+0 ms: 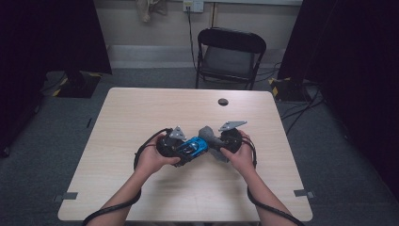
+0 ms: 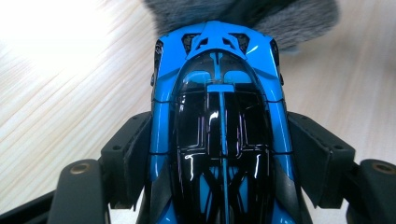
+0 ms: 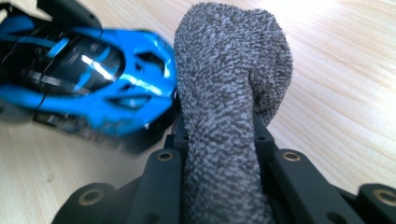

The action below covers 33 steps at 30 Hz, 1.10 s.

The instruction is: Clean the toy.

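Left hand-held gripper [image 2: 219, 154]: jaws spread around a blue toy car [image 2: 219, 116], one pad pressed on each flank, car pinched lengthwise between them. Glossy black roof and canopy face the left gripper view's camera; the car's far end points away from the gripper.

Right hand-held gripper [image 3: 219, 154]: jaws nearly together, clamped on a grey terry cloth [image 3: 229, 93]. Cloth bunches into a thick roll that rises out past the jaws and folds over at its top.

Contact: in the right gripper view the cloth roll lies against one end of the car [image 3: 93, 79]; in the left gripper view the cloth [image 2: 243, 14] sits just beyond and touching that same end.

Position, high view: car [image 1: 193, 147] and cloth [image 1: 209, 139] sit mid-width of the counter [image 1: 141, 108], nearer its near edge than the far one. The left hand [image 1: 153, 160] and right hand [image 1: 240, 155] hold the grippers facing each other, car between them. Whether the car rests on the counter or is held just above it, cannot tell.
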Each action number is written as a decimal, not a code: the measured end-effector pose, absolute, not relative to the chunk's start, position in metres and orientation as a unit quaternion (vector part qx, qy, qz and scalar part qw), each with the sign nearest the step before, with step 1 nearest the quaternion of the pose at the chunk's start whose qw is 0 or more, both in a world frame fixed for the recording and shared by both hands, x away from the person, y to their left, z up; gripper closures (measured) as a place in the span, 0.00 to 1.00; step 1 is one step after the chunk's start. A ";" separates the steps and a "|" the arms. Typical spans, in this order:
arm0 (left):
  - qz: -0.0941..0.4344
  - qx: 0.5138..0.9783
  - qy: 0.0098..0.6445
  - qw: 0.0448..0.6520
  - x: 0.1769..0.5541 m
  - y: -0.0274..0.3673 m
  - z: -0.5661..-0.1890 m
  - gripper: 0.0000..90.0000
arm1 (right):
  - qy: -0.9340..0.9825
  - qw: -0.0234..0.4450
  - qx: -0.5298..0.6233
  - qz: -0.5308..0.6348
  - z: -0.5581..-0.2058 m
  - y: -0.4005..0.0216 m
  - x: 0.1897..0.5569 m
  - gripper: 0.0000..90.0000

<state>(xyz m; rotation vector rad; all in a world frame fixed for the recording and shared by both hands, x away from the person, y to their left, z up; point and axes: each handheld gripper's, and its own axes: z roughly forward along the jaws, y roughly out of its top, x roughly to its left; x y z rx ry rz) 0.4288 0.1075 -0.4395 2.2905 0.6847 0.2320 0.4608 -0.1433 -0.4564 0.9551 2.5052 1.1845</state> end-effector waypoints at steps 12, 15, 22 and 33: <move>0.107 0.881 0.288 0.359 0.435 0.115 -0.440 0.31 | 0.856 0.091 0.307 0.407 -0.458 -0.142 0.448 0.81; 0.109 0.879 0.294 0.360 0.436 0.117 -0.440 0.31 | 0.857 0.087 0.303 0.409 -0.457 -0.141 0.445 0.81; 0.112 0.876 0.303 0.358 0.436 0.121 -0.439 0.31 | 0.861 0.074 0.289 0.411 -0.456 -0.138 0.437 0.81; 0.109 0.876 0.293 0.368 0.426 0.125 -0.432 0.31 | 0.852 0.088 0.319 0.406 -0.445 -0.158 0.435 0.81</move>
